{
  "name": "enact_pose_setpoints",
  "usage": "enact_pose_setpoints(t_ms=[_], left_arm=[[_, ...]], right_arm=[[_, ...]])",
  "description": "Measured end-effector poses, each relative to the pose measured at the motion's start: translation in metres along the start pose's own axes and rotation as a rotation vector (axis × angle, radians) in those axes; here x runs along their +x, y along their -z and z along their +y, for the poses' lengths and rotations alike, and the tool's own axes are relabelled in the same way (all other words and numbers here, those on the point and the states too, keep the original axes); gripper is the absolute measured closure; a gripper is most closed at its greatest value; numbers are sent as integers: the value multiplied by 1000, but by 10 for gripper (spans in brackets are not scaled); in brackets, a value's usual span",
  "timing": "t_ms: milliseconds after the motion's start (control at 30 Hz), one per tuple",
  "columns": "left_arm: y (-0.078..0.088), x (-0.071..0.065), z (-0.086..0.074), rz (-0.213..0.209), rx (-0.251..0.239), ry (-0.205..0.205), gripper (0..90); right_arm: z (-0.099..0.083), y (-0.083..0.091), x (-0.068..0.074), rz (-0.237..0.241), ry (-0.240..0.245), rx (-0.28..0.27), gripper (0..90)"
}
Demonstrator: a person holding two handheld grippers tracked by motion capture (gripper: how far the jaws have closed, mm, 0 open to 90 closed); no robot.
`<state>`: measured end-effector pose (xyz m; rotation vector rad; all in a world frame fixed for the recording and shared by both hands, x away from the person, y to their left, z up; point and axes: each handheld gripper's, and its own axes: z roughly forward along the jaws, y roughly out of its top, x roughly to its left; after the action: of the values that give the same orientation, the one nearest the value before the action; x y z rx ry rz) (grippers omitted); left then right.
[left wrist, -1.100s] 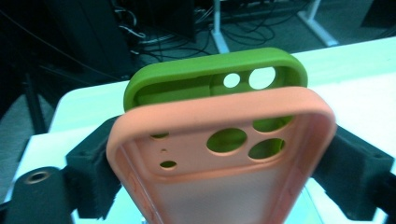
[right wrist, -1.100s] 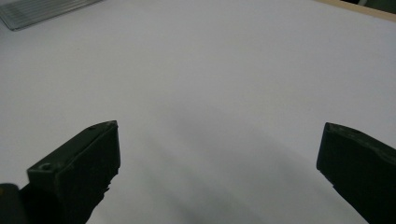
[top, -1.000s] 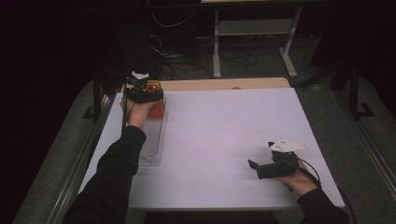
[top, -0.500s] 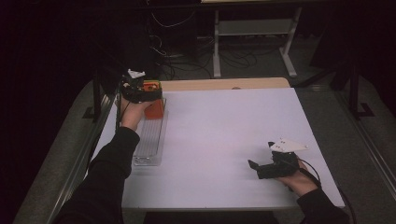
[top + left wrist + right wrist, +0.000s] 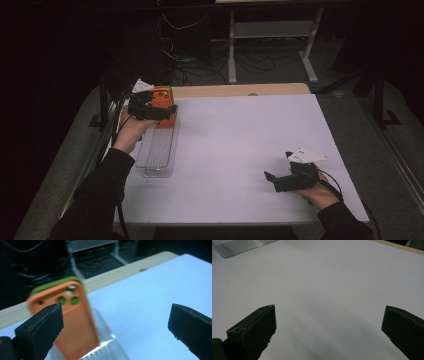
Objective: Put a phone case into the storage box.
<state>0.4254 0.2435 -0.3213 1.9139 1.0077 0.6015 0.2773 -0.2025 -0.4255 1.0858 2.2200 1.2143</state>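
Moved since the earlier frame: our left gripper (image 5: 165, 111) has drawn away from the rack toward the table's far left corner, its jaws having just been opening; nothing lies between them now.

Left gripper, state: jaws spread wide and empty. In the left gripper view the orange phone case (image 5: 67, 317) stands just beyond the left jaw, not pinched.

Right gripper (image 5: 272, 179): jaws wide apart, nothing held, resting over bare table near the front right.

Orange phone case (image 5: 162, 100), location: upright in the far end of the clear slotted rack (image 5: 156, 150), at the table's left edge. A green phone case (image 5: 56, 283) shows just behind it, edge only.

Orientation: long axis roughly vertical, leaning slightly; camera cut-outs at the top; broad face toward our left gripper.

White table cover (image 5: 240, 150): bears the rack.

Step in hand, as we judge it: the case has been set in the rack and released; we are in the withdrawal.

Next move calls for: clearing the left jaw without brushing the case, since a nudge could tip it out of its slot.
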Motion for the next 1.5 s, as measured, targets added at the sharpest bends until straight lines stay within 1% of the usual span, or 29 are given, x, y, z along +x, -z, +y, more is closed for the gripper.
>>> enact_pose_setpoints(t_ms=[33, 100, 200, 233, 267, 300, 333, 367, 400, 433, 500, 533, 600, 667, 767, 833, 867, 967, 1000, 1100, 1167, 1200, 1233, 1267, 1333, 1367, 1400, 1433, 1500], left_arm=[[3, -4, -1, -18, -2, -5, 0], [8, -10, -4, -55, -27, -14, 0], [15, -21, -11, -109, -35, -27, 0], [18, -24, -14, -123, -35, -36, 0], [20, -27, -16, -134, -33, -48, 0], [22, -29, -18, -145, -28, -62, 0], [24, -32, -21, -155, -35, -62, 0], [26, -34, -24, -167, -37, -66, 0], [28, -37, -27, -180, -39, -59, 0], [29, -39, -30, -191, -35, -73, 0], [31, -42, -37, -221, -35, -81, 0], [33, -44, -41, -235, -38, -75, 0], [35, -47, -48, -254, -38, -89, 0], [38, -49, -56, -263, -36, -92, 0], [40, -53, -66, -282, -33, -80, 0], [43, -54, -73, -294, -28, -81, 0], [43, -55, -76, -301, -32, -77, 0], [46, -59, -86, -321, -33, -83, 0], [47, -60, -89, -322, -31, -92, 0], [49, -63, -100, -322, -17, -99, 0], [50, -63, -107, -329, -14, -89, 0], [50, -63, -111, -332, -17, -76, 0], [51, -62, -114, -334, -10, -82, 0], [51, -63, -117, -338, -12, -68, 0], [52, -62, -121, -335, -4, -66, 0], [53, -61, -122, -337, -6, -75, 0], [54, -61, -124, -337, 2, -62, 0], [54, -61, -124, -340, 2, -70, 0], [56, -61, -125, -340, 7, -62, 0]], right_arm=[[0, 0, -1, -3, 13, -8, 0], [0, 0, 0, 2, 8, -5, 0], [0, 1, 1, 9, 7, -1, 0], [0, 1, 1, 17, 5, 2, 0], [0, 1, 0, 20, 17, -12, 0], [1, 2, 0, 23, 15, -13, 0], [1, 3, 1, 30, 4, -13, 0], [1, 3, 1, 30, 7, -13, 0], [2, 3, 0, 32, 12, -24, 0], [2, 4, 0, 32, 15, -28, 0], [2, 4, 0, 35, 15, -28, 0], [2, 4, 1, 40, 5, -23, 0], [2, 4, 1, 45, 12, -18, 0], [2, 4, 1, 46, 15, -18, 0], [2, 4, 1, 49, 16, -20, 0], [2, 4, 1, 51, 14, -22, 0], [3, 4, 0, 46, 26, -30, 0], [3, 3, 0, 48, 22, -29, 0], [3, 3, 0, 48, 22, -26, 0], [3, 3, 1, 49, 19, -27, 0], [3, 3, 1, 48, 19, -27, 0], [3, 3, 0, 47, 21, -26, 0], [3, 3, 1, 47, 20, -25, 0], [3, 3, 1, 49, 18, -26, 0], [3, 3, 1, 50, 18, -24, 0], [3, 3, 1, 48, 25, -29, 0], [3, 3, 1, 48, 17, -29, 0], [3, 3, 1, 48, 18, -28, 0], [3, 3, 1, 51, 16, -26, 0]])
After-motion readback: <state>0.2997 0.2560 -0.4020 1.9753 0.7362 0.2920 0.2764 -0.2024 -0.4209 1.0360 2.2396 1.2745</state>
